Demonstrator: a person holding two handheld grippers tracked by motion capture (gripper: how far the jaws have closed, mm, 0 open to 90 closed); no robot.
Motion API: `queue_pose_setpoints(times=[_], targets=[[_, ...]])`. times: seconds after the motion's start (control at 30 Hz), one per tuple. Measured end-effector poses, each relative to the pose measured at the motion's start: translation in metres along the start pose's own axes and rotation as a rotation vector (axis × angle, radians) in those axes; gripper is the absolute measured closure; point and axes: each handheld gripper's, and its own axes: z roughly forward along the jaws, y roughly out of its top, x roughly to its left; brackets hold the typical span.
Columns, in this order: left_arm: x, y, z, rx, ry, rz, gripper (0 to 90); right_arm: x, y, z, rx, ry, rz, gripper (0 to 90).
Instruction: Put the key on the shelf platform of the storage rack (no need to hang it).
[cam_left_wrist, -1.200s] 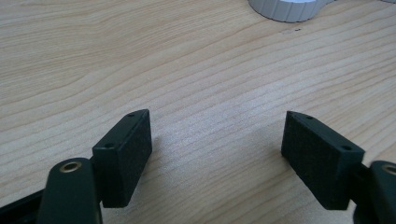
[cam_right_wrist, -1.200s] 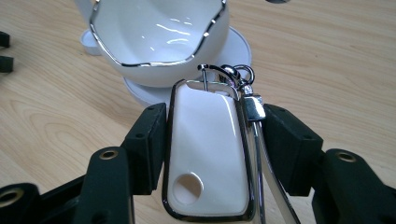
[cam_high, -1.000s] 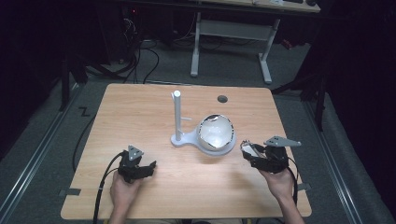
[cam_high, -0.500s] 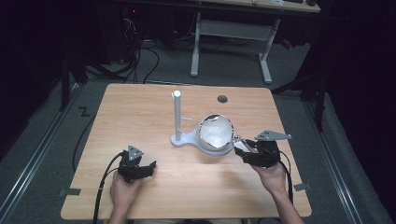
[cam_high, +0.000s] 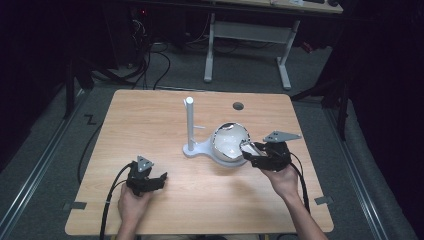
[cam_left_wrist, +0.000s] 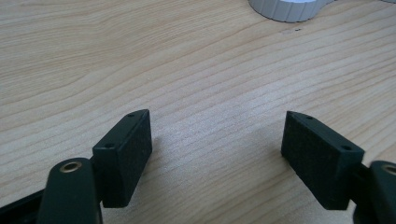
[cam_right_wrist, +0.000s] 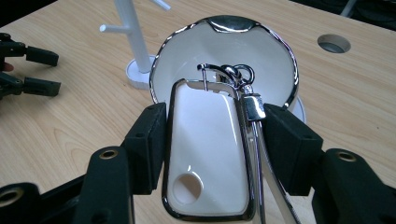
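We list: right gripper (cam_right_wrist: 212, 140) clenched on a white, chrome-edged handle (cam_right_wrist: 208, 163) (a keyring clipped at its top), mirror (cam_right_wrist: 224, 60) just ahead, white stand (cam_right_wrist: 135, 51) beyond it. Left gripper (cam_left_wrist: 217, 158) released, low over bare bench (cam_left_wrist: 140, 60).

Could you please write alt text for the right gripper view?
The right tongs clamp a white, chrome-edged key fob with a metal clasp, over a white chrome-rimmed bowl on a wooden table. A white peg stand rises behind.

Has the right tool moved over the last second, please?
Yes. The right tool has moved left, towards the white stand's post, and now grips the chrome-edged handle.
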Motion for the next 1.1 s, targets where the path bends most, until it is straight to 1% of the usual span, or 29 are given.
queue_pose_setpoints(times=[0.13,0.2,0.23,0.33,0.5,0.53,0.6,0.77,0.8,0.87,0.9,1.07,1.1], targets=[[0.0,0.0,0.0,0.001,-0.002,-0.001,24.9,0.0,0.007,0.006,0.004,0.008,-0.008,43.1],[0.0,0.0,0.0,0.001,-0.002,-0.001,24.9,0.0,0.01,0.009,0.013,0.005,-0.012,43.1],[0.0,0.0,0.0,0.001,-0.002,0.0,24.9,-0.001,0.012,0.013,0.016,0.01,-0.011,43.1],[0.0,0.0,0.0,0.0,0.0,0.0,24.9,0.0,0.014,0.017,0.026,0.008,-0.007,43.2],[0.0,0.0,0.0,0.0,0.001,0.0,24.9,0.0,0.021,0.024,0.031,0.019,-0.016,43.1],[0.0,0.0,0.0,0.0,0.0,-0.001,24.9,-0.001,0.024,0.028,0.037,0.021,-0.023,43.1],[0.0,0.0,0.0,-0.001,0.0,-0.001,24.9,0.0,0.025,0.029,0.045,0.02,-0.015,43.1],[0.0,0.0,0.0,0.0,0.0,-0.001,24.9,0.001,0.031,0.038,0.055,0.023,-0.029,43.1],[0.0,0.0,0.0,0.001,-0.002,0.0,24.9,0.0,0.032,0.042,0.054,0.028,-0.026,43.1],[0.0,0.0,0.0,0.001,-0.002,0.0,24.9,0.0,0.032,0.044,0.057,0.027,-0.025,43.1],[0.0,0.0,0.0,0.001,-0.002,0.0,24.9,0.0,0.033,0.048,0.066,0.029,-0.027,43.1],[0.0,0.0,0.0,0.001,-0.002,0.0,24.9,0.0,0.035,0.054,0.073,0.027,-0.026,43.1],[0.0,0.0,0.0,0.001,-0.002,0.0,24.9,0.0,0.037,0.057,0.081,0.026,-0.026,43.1]])
